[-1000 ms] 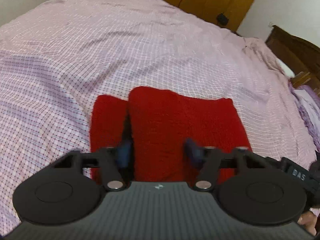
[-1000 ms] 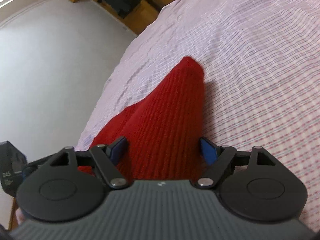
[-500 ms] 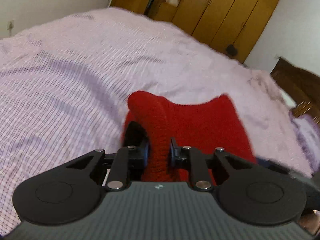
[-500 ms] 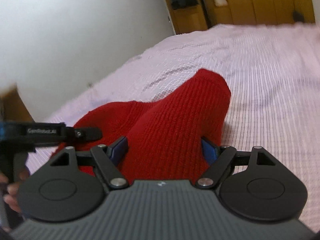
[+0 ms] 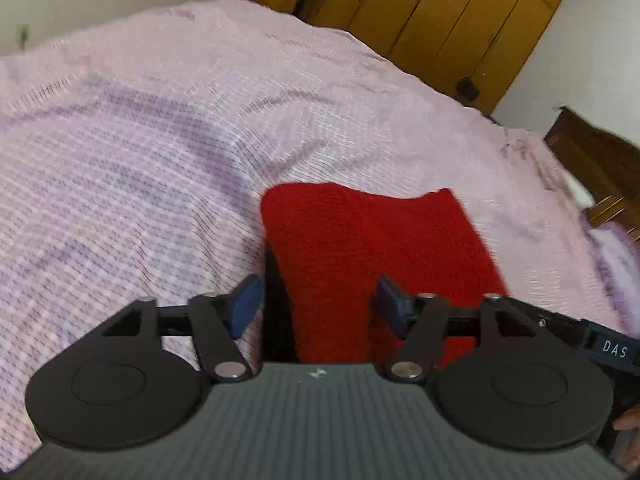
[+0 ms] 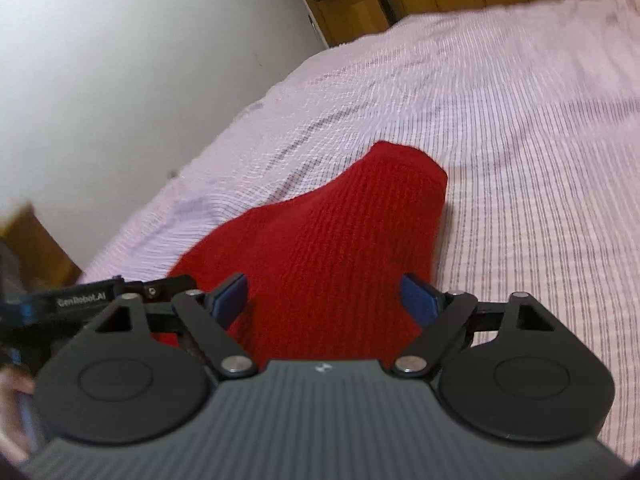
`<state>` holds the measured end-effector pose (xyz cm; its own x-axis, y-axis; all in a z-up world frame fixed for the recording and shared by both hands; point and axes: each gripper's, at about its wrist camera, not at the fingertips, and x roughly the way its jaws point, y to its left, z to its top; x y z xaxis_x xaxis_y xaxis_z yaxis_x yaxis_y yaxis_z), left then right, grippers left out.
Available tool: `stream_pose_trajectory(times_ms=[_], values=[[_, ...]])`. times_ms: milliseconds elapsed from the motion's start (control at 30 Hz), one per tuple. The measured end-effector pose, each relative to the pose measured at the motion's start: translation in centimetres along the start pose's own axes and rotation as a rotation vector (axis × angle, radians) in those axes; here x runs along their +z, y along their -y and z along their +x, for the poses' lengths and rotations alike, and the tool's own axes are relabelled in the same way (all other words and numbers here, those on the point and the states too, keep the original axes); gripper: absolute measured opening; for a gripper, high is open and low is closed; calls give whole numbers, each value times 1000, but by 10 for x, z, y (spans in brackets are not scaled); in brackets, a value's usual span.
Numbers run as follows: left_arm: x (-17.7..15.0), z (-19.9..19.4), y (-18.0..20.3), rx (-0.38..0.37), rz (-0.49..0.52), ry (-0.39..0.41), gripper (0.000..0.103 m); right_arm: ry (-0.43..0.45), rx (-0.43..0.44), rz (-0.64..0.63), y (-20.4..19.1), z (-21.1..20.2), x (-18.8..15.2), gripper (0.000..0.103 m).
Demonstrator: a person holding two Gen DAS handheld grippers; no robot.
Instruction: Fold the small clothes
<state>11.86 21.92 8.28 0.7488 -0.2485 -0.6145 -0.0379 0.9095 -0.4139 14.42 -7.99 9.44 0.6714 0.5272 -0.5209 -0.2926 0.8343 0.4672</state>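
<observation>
On the bed, left wrist view: red knit garment (image 5: 372, 248) lies folded on the pink checked bedspread (image 5: 160, 152).
Left gripper (image 5: 318, 300): released; jaws have just been opening, pads clear of the knit between them.
Right wrist view: red knit garment (image 6: 340, 240) lies ahead on the bedspread (image 6: 540, 160).
Right gripper (image 6: 326, 296): released; jaws have just been opening, fabric between them ungripped.
</observation>
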Motion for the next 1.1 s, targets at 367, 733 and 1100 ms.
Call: stream_pose_trajectory(times_ms=[367,733,1100], values=[[-17,5,-3,-24,-19,-82,81,-190,117,314,51,7,-20,103],[-19,7,-12,-63,-57,-89,81,-232,293,398,43,47,-45,101],[-13,-14,-6,-158,-101,-31,75,-141,445,538,26,19,-29,50]])
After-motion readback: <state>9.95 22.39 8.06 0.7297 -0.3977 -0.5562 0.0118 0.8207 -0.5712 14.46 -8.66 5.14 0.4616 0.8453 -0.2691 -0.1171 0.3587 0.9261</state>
